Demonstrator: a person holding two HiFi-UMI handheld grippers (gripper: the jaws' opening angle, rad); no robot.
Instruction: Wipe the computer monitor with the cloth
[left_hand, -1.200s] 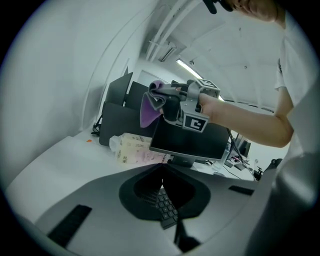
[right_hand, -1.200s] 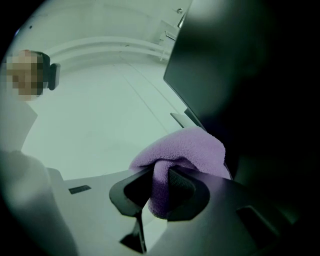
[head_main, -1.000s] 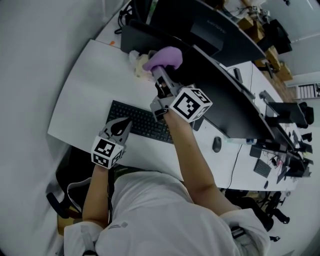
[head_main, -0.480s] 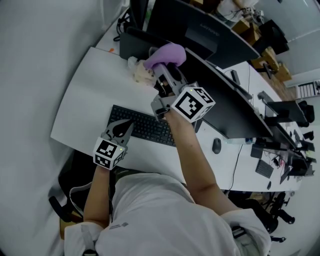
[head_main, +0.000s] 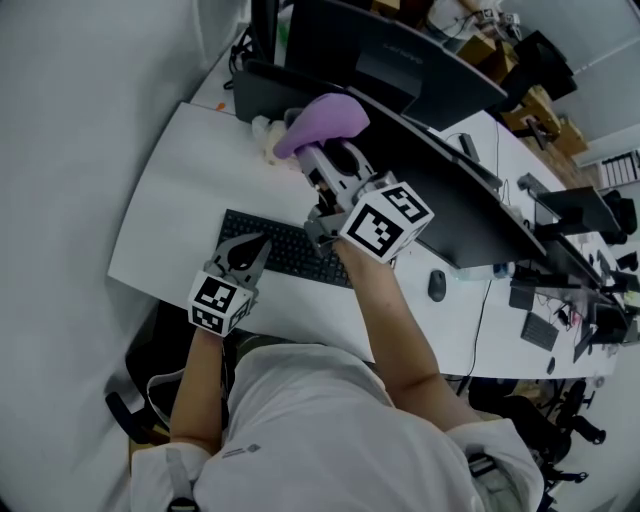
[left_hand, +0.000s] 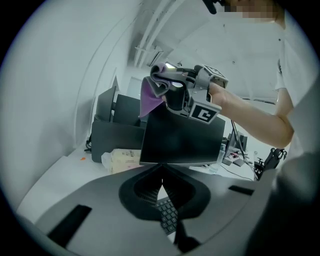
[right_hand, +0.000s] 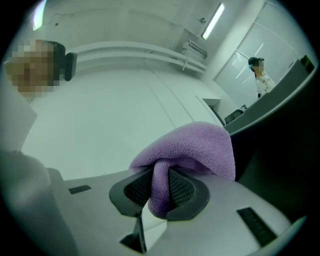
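Note:
My right gripper (head_main: 318, 160) is raised at the top left corner of the dark monitor (head_main: 440, 195) and is shut on a purple cloth (head_main: 322, 122). In the right gripper view the cloth (right_hand: 192, 147) is pinched between the jaws and folds over them, beside the monitor's edge (right_hand: 280, 130). The left gripper view shows the cloth (left_hand: 150, 95) against the upper left of the screen (left_hand: 182, 137). My left gripper (head_main: 250, 247) hovers over the black keyboard (head_main: 285, 250), its jaws shut with nothing between them.
A pack of tissues (head_main: 265, 135) lies on the white desk (head_main: 190, 190) behind the keyboard. A second dark monitor (head_main: 390, 45) stands further back. A mouse (head_main: 436, 286) sits to the right, with cables and clutter beyond on the neighbouring desks.
The right gripper with the cloth has stayed at the monitor's upper left corner, shifting only slightly. The left gripper has kept its place over the keyboard.

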